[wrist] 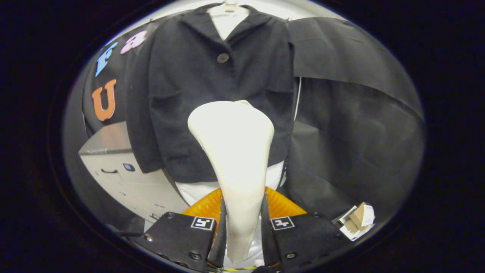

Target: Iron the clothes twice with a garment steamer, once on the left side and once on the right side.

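The booth wall (352, 113) is draped in black cloth. A dark jacket (212, 94) is hung on a hanger (229, 5) against it, over a white form (227, 22). A grey cabinet (125, 178) is set beside the jacket's hem; boxes (358, 222) are stacked near the other side. The steamer (235, 151) is clamped by its handle between both fingers of the gripper (242, 227), with its head raised before the jacket's lower middle.

Steamer (233, 159) hides jacket's (182, 94) lower middle, jacket's collar top cut off, small boxes (358, 222) indistinct
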